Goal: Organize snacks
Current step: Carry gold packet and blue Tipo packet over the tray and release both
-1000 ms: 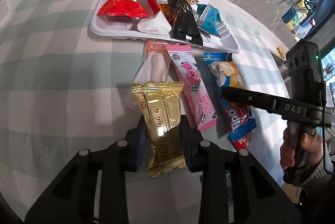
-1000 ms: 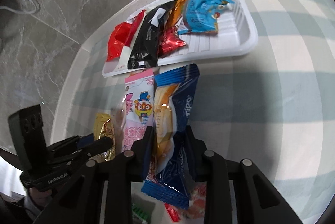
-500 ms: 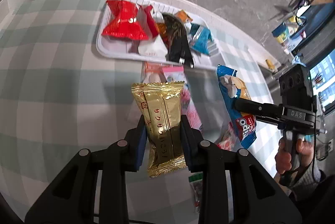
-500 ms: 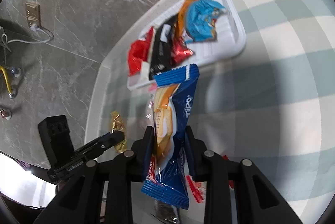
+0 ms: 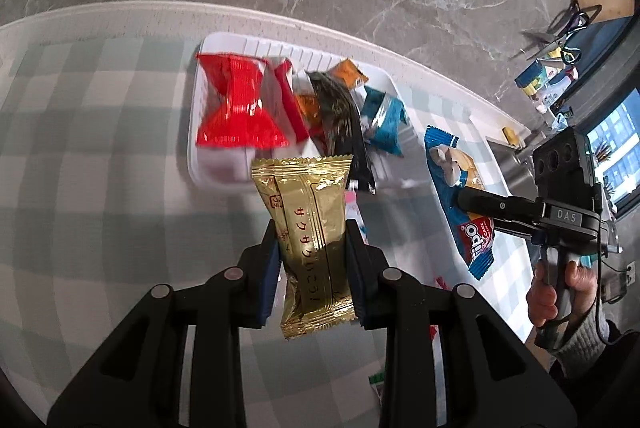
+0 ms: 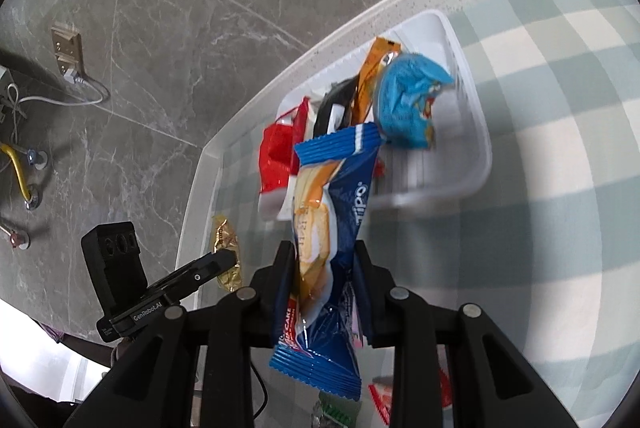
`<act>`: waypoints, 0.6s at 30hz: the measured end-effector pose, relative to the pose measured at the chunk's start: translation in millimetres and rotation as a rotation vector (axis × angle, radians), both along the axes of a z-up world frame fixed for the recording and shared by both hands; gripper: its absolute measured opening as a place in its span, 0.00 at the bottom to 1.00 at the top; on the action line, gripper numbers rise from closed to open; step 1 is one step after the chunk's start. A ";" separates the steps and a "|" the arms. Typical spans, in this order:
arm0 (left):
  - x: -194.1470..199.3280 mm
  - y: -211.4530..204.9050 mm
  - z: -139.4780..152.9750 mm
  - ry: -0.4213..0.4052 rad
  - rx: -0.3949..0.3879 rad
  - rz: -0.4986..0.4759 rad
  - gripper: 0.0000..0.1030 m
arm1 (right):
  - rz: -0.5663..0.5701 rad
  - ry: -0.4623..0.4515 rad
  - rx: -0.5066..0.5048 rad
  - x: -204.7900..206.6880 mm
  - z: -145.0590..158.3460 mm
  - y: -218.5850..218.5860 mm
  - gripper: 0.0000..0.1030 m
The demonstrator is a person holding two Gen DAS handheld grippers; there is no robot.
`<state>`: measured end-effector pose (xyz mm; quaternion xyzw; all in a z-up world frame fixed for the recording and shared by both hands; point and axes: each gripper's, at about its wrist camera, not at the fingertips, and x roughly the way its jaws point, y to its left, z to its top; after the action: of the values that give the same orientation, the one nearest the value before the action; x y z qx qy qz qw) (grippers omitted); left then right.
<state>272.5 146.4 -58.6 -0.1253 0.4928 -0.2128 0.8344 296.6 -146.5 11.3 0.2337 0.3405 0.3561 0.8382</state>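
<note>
The left gripper is clamping a gold snack packet above the checked tablecloth, in front of a white tray holding red, black, orange and teal wrappers. At the right, the right gripper is gripping a blue Tipo packet, with a hand wrapping its handle.

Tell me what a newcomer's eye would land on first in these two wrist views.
A gold snack packet pinched in the left gripper and a blue Tipo packet pinched in the right gripper, both in the air. Beyond them, a white tray piled with wrappers, the big red one loudest, sits on the checked tablecloth.
</note>
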 end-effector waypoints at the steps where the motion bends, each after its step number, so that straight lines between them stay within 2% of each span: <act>1: 4.3 0.7 0.9 0.000 -0.001 -0.001 0.27 | -0.003 -0.004 0.000 2.8 1.8 -1.4 0.30; 18: 86.3 -6.6 12.5 -0.046 0.078 -0.034 0.27 | -0.042 -0.053 -0.029 63.8 41.7 6.4 0.30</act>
<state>358.8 139.8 -46.1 -0.0792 0.4835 -0.2104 0.8460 360.4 -140.1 53.0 0.2192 0.3182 0.3398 0.8575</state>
